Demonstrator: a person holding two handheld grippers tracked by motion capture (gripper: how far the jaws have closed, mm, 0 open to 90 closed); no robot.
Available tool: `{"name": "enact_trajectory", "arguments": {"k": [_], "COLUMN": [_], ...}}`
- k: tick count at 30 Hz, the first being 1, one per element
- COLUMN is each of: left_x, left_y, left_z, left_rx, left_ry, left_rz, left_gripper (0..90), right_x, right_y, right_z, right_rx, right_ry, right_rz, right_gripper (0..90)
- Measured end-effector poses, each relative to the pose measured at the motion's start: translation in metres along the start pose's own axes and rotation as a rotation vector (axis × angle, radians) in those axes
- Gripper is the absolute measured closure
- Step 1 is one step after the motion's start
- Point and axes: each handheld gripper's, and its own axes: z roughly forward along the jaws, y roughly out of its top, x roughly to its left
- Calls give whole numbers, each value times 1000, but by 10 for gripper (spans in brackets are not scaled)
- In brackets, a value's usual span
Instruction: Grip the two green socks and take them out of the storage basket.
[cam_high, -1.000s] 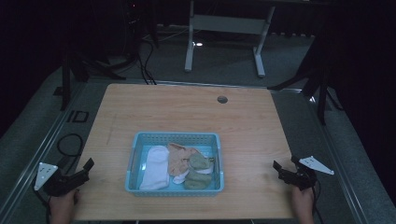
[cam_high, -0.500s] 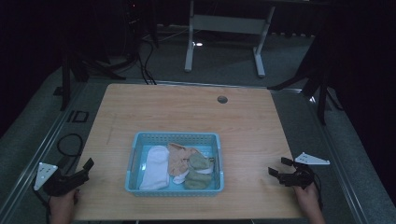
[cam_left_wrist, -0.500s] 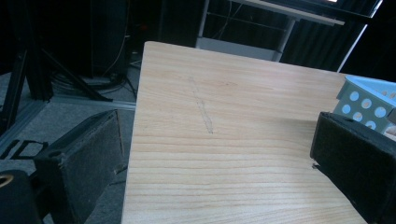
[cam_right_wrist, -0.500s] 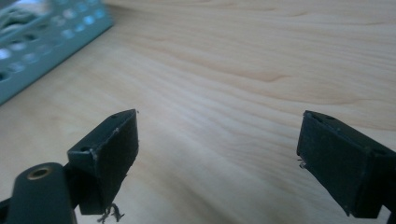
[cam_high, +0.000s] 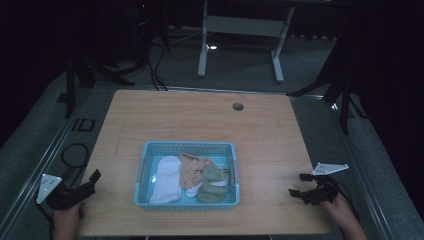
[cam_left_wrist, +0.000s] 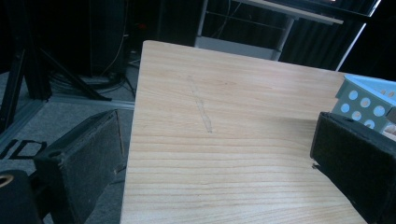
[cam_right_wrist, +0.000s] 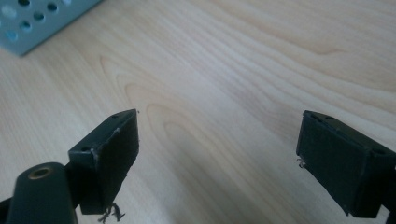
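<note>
A blue basket (cam_high: 145, 172) sits near the front middle of the wooden table (cam_high: 200, 120), its long axis running left to right, holding a white sock (cam_high: 167, 177) lying front to back, a tan cloth (cam_high: 192, 167) and green socks (cam_high: 212, 175). The left gripper (cam_high: 89, 181) at the table's front left corner and the right gripper (cam_high: 299, 186) over its front right both have jaws spread wide, gripping nothing. No readable writing shows on the basket or clothes.

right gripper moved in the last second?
Yes. In the high view the right gripper has come in from the table's right edge over the wood, toward the blue basket. Its jaws are open and empty.
</note>
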Motion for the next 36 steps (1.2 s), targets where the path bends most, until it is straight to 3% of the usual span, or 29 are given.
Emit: {"name": "enact_trajectory", "arguments": {"k": [8, 12, 14, 16, 21, 26, 29, 36], "left_x": [0, 0, 0, 0, 0, 0, 0, 0], "left_y": [0, 0, 0, 0, 0, 0, 0, 0], "left_z": [0, 0, 0, 0, 0, 0, 0, 0], "left_rx": [0, -1, -2, -2, -2, -3, -3, -2], "left_ry": [1, 2, 1, 1, 0, 0, 1, -1], "left_rz": [0, 0, -1, -1, -1, -3, 0, 0], "left_gripper": [24, 24, 24, 24, 24, 24, 24, 24], "right_x": [4, 9, 15, 17, 21, 27, 31, 36], "right_y": [5, 11, 16, 18, 25, 31, 34, 43], "right_z": [-1, -1, 0, 0, 0, 1, 2, 4], "right_rx": [92, 139, 202, 215, 268, 265, 266, 268], "right_ry": [-2, -16, -40, -44, -7, -24, -15, 13], "right_rz": [-39, -94, -163, -174, -200, -217, -234, -222], "right_gripper": [124, 124, 128, 127, 124, 125, 124, 120]}}
